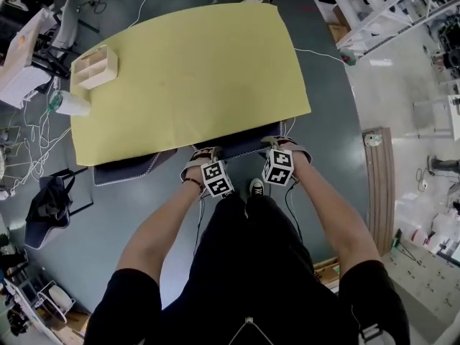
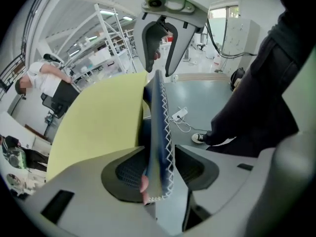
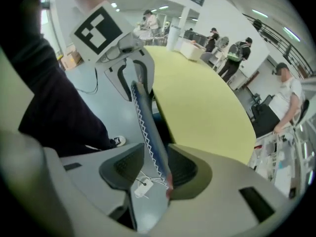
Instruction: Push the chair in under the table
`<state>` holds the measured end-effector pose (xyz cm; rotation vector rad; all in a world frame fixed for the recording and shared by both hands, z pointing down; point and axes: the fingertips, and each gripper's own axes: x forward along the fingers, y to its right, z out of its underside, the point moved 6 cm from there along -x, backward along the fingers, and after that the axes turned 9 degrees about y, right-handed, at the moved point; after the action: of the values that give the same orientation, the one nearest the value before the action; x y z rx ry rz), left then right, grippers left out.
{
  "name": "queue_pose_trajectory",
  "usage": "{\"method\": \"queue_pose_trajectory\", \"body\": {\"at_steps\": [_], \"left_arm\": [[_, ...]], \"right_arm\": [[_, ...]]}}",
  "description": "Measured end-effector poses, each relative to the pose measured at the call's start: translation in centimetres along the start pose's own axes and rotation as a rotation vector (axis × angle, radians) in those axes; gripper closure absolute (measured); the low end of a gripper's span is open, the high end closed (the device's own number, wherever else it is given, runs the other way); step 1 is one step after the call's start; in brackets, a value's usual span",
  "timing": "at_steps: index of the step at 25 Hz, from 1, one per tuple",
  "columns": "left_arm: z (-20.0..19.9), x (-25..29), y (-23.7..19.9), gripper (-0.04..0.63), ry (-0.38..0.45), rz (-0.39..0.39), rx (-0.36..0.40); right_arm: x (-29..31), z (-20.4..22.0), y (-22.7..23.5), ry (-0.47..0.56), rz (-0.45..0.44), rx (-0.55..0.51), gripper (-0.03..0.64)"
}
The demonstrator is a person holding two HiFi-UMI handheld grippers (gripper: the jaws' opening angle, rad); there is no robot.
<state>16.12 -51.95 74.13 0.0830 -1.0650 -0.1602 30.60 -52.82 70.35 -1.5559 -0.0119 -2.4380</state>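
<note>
Left gripper (image 2: 159, 168) and right gripper (image 3: 155, 169), jaws wide, straddle chair back (image 2: 158, 122); its white tag (image 3: 142, 187) unreadable; divided organizer (image 1: 95, 66) on yellow table (image 1: 194, 70).

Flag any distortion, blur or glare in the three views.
Head view: evenly lit, sharp, table top free of glare, edges bowed. Left gripper view: strong fisheye, black corners, chair back crisp. Right gripper view: same fisheye, ceiling lights blown out.

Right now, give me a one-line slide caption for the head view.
Overhead, the left gripper and right gripper straddle the chair back, jaws open, chair tucked under the yellow table.
</note>
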Motion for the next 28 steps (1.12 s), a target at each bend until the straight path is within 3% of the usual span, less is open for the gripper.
{"method": "queue_pose_trajectory", "body": {"at_steps": [5, 14, 20, 28], "left_arm": [[-1.8, -5.8, -3.2, 0.457, 0.114, -0.073, -0.155], [-9.3, -19.1, -6.8, 0.552, 0.482, -0.386, -0.495], [-14.2, -26.6, -8.2, 0.584, 0.733, -0.534, -0.616], [-17.7, -33.1, -8.5, 0.585, 0.946, -0.645, -0.632]], "right_arm": [[-5.1, -3.0, 2.9, 0.179, 0.055, 0.226, 0.459], [-17.8, -9.5, 8.2, 0.659, 0.189, 0.648, 0.578], [-24.9, -11.6, 9.9, 0.804, 0.268, 0.661, 0.594], [-31.6, -14.0, 10.8, 0.965, 0.338, 0.646, 0.601]]}}
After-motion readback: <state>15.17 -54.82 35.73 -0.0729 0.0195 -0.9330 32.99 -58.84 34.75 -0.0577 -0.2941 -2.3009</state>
